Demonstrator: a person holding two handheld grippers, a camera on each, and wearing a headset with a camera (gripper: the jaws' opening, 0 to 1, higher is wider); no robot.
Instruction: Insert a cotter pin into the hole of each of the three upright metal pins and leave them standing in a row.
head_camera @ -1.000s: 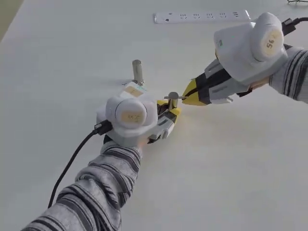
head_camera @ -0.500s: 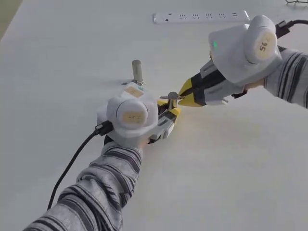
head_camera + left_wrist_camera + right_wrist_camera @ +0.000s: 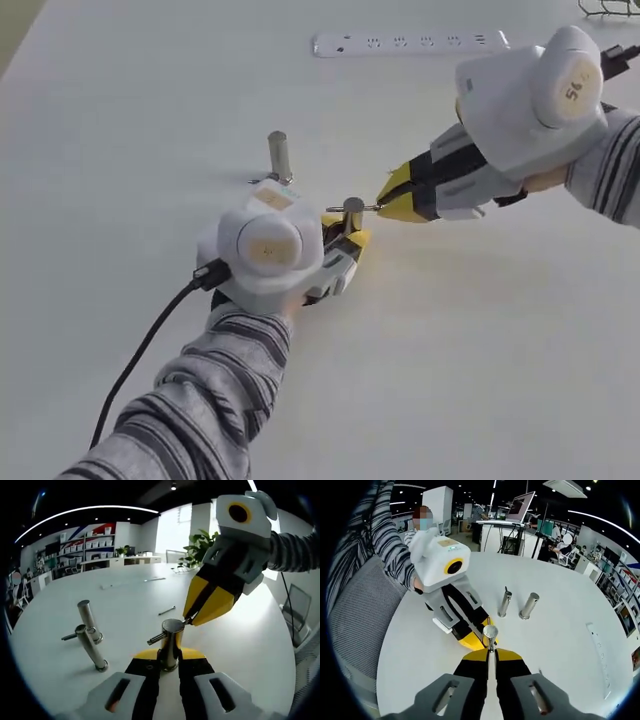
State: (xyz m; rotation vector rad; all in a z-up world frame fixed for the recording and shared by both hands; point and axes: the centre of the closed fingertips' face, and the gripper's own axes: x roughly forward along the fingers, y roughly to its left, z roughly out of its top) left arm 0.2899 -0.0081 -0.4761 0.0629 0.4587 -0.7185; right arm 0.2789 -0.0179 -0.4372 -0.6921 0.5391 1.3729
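My left gripper (image 3: 345, 240) (image 3: 170, 655) is shut on the lower part of an upright metal pin (image 3: 352, 213) (image 3: 170, 642) (image 3: 490, 632), holding it on the table. A cotter pin (image 3: 366, 208) (image 3: 156, 639) passes through the hole near its top, its tip poking out on the far side. My right gripper (image 3: 385, 206) (image 3: 490, 652) (image 3: 192, 619) is shut on the cotter pin's head, right beside the metal pin. Two more metal pins (image 3: 86, 619) (image 3: 90, 647) (image 3: 505, 602) (image 3: 529, 605) stand behind; one carries a cotter pin (image 3: 70, 636).
A white power strip (image 3: 410, 43) (image 3: 598, 650) lies at the far edge of the white table (image 3: 450, 330). A loose cotter pin (image 3: 166, 611) lies on the table beyond the held pin. The left gripper's black cable (image 3: 150, 340) trails toward me.
The right gripper pressed in toward the held metal pin, then eased back slightly to the right. The left gripper kept its hold. The head camera shifted a little.
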